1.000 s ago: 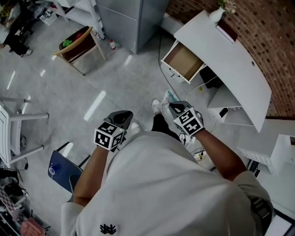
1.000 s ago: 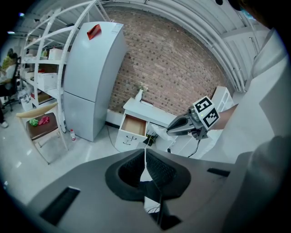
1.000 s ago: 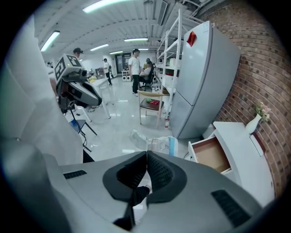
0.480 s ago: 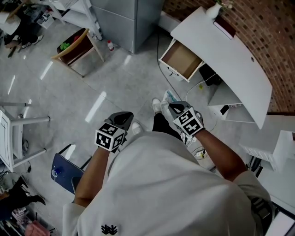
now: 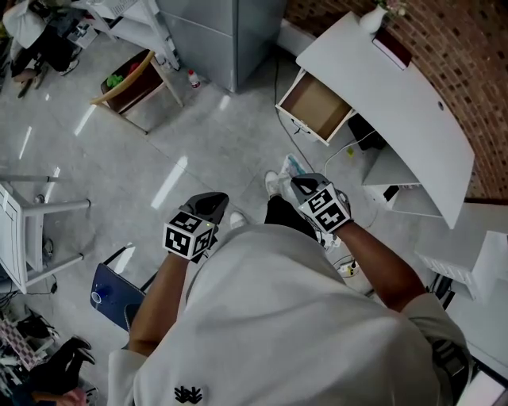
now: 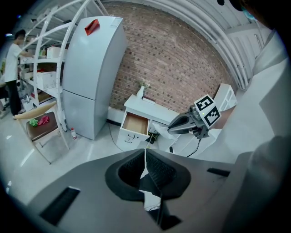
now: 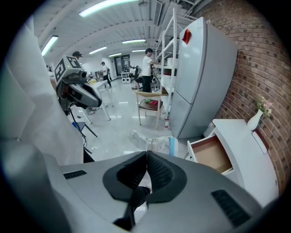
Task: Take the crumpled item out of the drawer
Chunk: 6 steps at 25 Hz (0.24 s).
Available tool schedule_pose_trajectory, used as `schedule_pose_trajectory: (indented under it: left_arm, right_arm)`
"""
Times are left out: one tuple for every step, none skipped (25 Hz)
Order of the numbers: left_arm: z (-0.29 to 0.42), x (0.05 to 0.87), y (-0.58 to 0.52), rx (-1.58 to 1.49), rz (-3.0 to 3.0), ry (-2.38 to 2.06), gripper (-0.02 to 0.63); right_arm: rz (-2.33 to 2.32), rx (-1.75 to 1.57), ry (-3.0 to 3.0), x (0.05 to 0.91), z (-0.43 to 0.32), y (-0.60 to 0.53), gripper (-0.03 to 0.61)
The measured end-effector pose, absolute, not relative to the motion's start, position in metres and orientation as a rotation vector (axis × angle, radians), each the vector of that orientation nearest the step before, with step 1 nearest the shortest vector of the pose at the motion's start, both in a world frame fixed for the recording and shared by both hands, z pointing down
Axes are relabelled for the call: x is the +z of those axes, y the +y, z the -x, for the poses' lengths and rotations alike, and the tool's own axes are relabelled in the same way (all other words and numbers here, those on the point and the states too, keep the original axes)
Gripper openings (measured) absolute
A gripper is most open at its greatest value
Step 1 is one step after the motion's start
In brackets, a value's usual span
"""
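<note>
The drawer (image 5: pixel 316 105) of the white desk (image 5: pixel 397 95) stands open, and its brown inside looks empty. In the head view my right gripper (image 5: pixel 296 183) is held in front of my body, well short of the desk. It is shut on the crumpled item (image 5: pixel 287 167), a white and clear wrapper with a blue strip. That wrapper (image 7: pixel 154 144) sticks out past the closed jaws in the right gripper view, with the drawer (image 7: pixel 211 154) to its right. My left gripper (image 5: pixel 213 200) is shut with nothing in it. The left gripper view shows the right gripper (image 6: pixel 175 128) and the wrapper (image 6: pixel 160 129).
A grey fridge (image 5: pixel 214 32) stands left of the desk. A wooden chair (image 5: pixel 135 79) with red and green things is further left. A blue seat (image 5: pixel 111 289) is by my left side. Cables (image 5: pixel 349 151) hang under the desk. A white vase (image 5: pixel 373 22) stands on it.
Both grippers keep their places in front of my body. The head view has shifted slightly, and people at the left edge have moved.
</note>
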State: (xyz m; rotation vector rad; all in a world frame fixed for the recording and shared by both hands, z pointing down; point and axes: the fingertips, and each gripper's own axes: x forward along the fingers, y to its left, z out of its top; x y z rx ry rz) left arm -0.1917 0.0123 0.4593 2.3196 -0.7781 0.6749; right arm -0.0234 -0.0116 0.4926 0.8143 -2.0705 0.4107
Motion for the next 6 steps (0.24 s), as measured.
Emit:
schedule_pose_trajectory:
  left_arm:
    - [0.190, 0.458, 0.007, 0.674, -2.318, -0.782, 0.026]
    - [0.188, 0.457, 0.001, 0.673, -2.318, -0.786, 0.026]
    - [0.185, 0.456, -0.006, 0.671, -2.318, -0.789, 0.026]
    - [0.181, 0.455, -0.013, 0.670, -2.319, -0.791, 0.026]
    - [0.176, 0.454, -0.021, 0.669, -2.321, -0.793, 0.026]
    - [0.171, 0.453, -0.028, 0.669, -2.323, -0.794, 0.026]
  right_arm:
    - [-0.814, 0.407, -2.069, 0.493, 0.020, -0.017, 0.029]
    - [-0.813, 0.406, -2.069, 0.493, 0.018, -0.023, 0.029]
    - [-0.811, 0.406, -2.071, 0.491, 0.015, -0.029, 0.029]
    - [-0.811, 0.406, -2.073, 0.490, 0.012, -0.036, 0.029]
    - [-0.811, 0.405, -2.073, 0.490, 0.007, -0.043, 0.029]
    - [-0.812, 0.404, -2.072, 0.489, 0.003, -0.050, 0.029]
